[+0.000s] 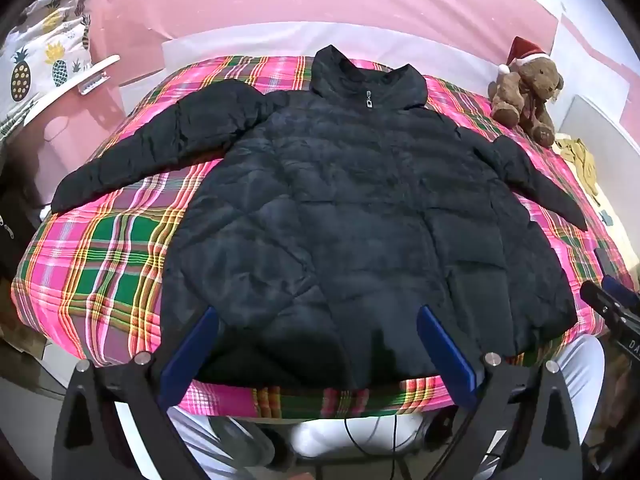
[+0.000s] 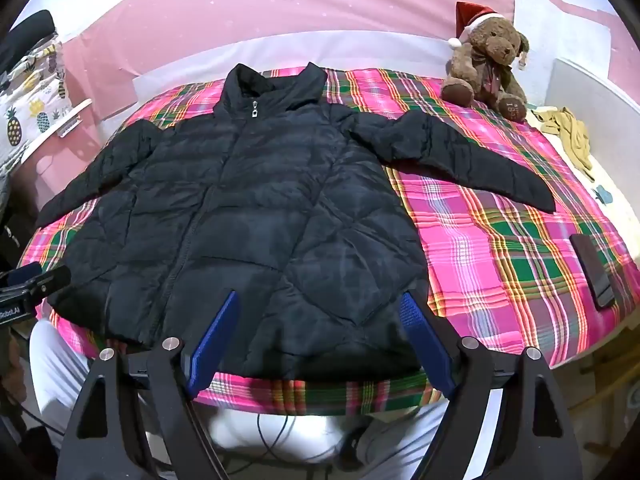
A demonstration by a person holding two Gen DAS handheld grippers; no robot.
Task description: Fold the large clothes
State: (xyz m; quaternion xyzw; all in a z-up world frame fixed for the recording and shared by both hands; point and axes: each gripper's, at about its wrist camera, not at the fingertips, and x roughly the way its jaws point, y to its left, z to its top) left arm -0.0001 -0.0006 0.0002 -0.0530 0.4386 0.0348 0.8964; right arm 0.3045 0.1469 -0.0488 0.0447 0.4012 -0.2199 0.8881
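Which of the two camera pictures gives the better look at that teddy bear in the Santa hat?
The right wrist view. There the teddy bear sits larger and faces the camera, so its face, red hat and foot show clearly at the far corner of the plaid cloth. In the left wrist view it is smaller, nearer the picture's edge, and its face is harder to read.

Teddy bear (image 2: 486, 66), phone (image 2: 592, 270) and yellow cloth (image 2: 570, 136) on plaid blanket (image 2: 500, 240).
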